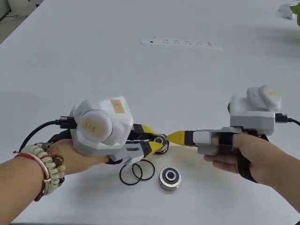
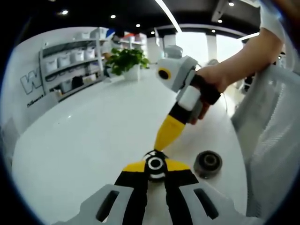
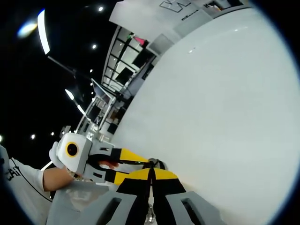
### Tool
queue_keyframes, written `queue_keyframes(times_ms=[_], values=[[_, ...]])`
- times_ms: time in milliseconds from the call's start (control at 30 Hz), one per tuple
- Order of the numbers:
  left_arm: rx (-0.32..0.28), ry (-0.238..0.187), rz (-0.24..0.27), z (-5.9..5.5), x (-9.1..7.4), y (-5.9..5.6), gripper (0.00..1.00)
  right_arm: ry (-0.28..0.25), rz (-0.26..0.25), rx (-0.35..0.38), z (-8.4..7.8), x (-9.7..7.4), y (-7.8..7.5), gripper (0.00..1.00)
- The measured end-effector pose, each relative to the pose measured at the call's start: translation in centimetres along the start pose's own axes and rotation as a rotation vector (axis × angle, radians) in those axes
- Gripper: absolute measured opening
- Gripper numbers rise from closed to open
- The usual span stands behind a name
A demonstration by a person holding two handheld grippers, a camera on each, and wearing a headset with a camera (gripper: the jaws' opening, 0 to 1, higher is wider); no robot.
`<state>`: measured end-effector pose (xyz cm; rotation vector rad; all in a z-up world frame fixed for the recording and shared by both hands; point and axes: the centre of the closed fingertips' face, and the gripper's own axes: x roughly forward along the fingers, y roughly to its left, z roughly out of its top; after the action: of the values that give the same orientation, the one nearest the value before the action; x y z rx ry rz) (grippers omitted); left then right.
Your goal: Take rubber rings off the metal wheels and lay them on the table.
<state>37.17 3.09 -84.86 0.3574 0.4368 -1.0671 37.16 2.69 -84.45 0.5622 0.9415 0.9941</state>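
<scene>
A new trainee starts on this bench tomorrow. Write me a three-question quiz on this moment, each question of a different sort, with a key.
1. How many thin black rubber rings lie loose on the white table?
2. True or false: the left gripper is shut on a small round metal wheel.
3. Multiple choice: the second metal wheel is A) between the jaws of the right gripper, B) lying on the table beside the rings, C) on top of the long white power strip.

Key: 1) two; 2) true; 3) B.
</scene>
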Motion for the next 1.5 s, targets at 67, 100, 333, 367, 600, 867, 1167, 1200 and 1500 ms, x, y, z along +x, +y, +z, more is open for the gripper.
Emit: queue_keyframes(times_ms=[67,100,333,367,600,867,1167,1200,1500], values=[[-0.001,-0.001,0.0,0.0,0.0,0.0,0.14,-0.001,0.002,0.001,0.0,0.0,0.1,0.0],[-0.001,-0.001,0.0,0.0,0.0,0.0,0.14,-0.001,0.003,0.002,0.0,0.0,0.1,0.0],[-0.004,-0.004,0.0,0.0,0.0,0.0,0.14,0.006,0.011,0.001,-0.1,0.1,0.3,0.0],[-0.005,-0.004,0.0,0.0,0.0,0.0,0.14,0.007,0.011,0.0,-0.2,0.1,0.3,0.0],[-0.016,-0.004,-0.003,0.0,0.2,-0.2,0.15,0.035,0.039,0.001,-0.8,0.4,0.9,0.0],[-0.017,-0.004,0.004,-0.1,0.1,0.0,0.14,0.017,0.042,0.003,-0.5,0.5,0.9,0.0],[-0.019,-0.006,0.007,-0.1,0.2,0.2,0.15,0.017,0.056,0.007,-0.6,0.5,1.3,0.0],[-0.02,-0.008,0.007,-0.1,0.1,0.1,0.15,0.017,0.059,0.009,-0.6,0.5,1.4,0.0],[-0.028,-0.004,0.012,-0.1,0.1,0.4,0.15,-0.027,0.035,0.033,0.0,-0.1,0.3,0.0]])
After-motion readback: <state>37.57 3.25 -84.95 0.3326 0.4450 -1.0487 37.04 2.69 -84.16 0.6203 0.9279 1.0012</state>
